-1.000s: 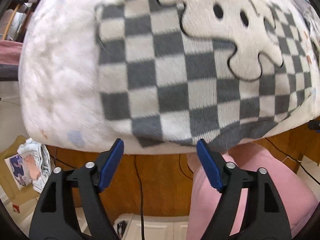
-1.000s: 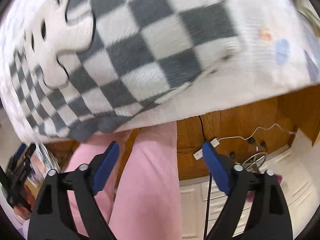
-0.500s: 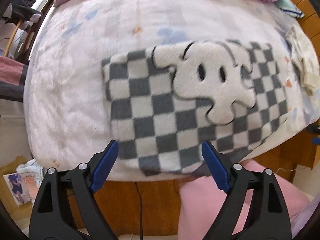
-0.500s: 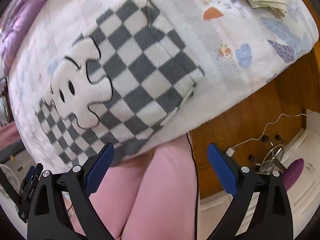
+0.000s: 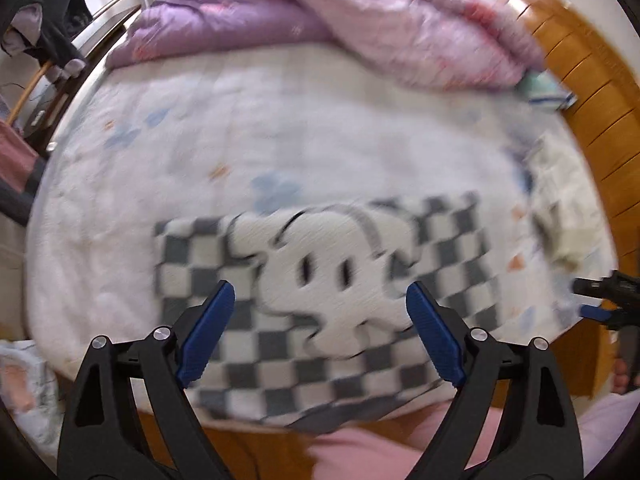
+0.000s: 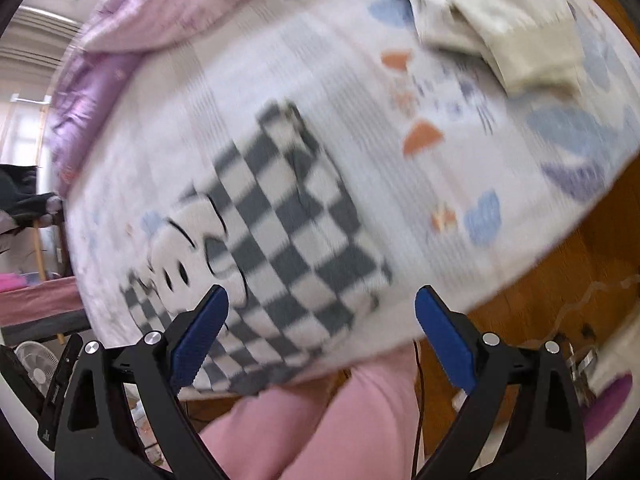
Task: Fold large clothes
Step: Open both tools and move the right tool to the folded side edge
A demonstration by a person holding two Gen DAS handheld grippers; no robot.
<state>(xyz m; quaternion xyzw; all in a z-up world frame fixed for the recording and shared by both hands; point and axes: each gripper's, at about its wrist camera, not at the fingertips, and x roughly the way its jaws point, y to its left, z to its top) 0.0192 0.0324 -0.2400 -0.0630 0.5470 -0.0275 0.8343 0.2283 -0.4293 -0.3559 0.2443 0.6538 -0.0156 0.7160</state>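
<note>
Both claws hung wide open and empty — the left gripper (image 5: 320, 312) low in the left wrist frame, blue pads spread apart with nothing between them, and the right gripper (image 6: 322, 320) the same in its own frame. Neither touched fabric.

Between the left claw's fingers lay the checkered sweater (image 5: 320, 292), grey and white squares, folded into a rough rectangle in the lower centre of the frame. A fuzzy white cartoon face (image 5: 324, 272) with two dark oval eyes sat on top. The sweater rested flat on the printed white bedsheet (image 5: 240, 152), its near edge right at the lip of the bed. Motion blur smeared the whole view.

From the right wrist, the same checkered sweater (image 6: 280, 248) ran diagonally across the centre-left of the frame, the white cartoon face (image 6: 192, 248) at its lower left end. A cream garment (image 6: 504, 28) lay crumpled at the upper right, well apart from the sweater — on the same bedsheet (image 6: 420, 208).

A purple and pink quilt (image 5: 320, 28) was bunched along the top of the left wrist frame, a wooden headboard (image 5: 592, 92) curving down the right side. Pink trousers (image 6: 320, 432) filled the bottom centre of the right wrist frame.
</note>
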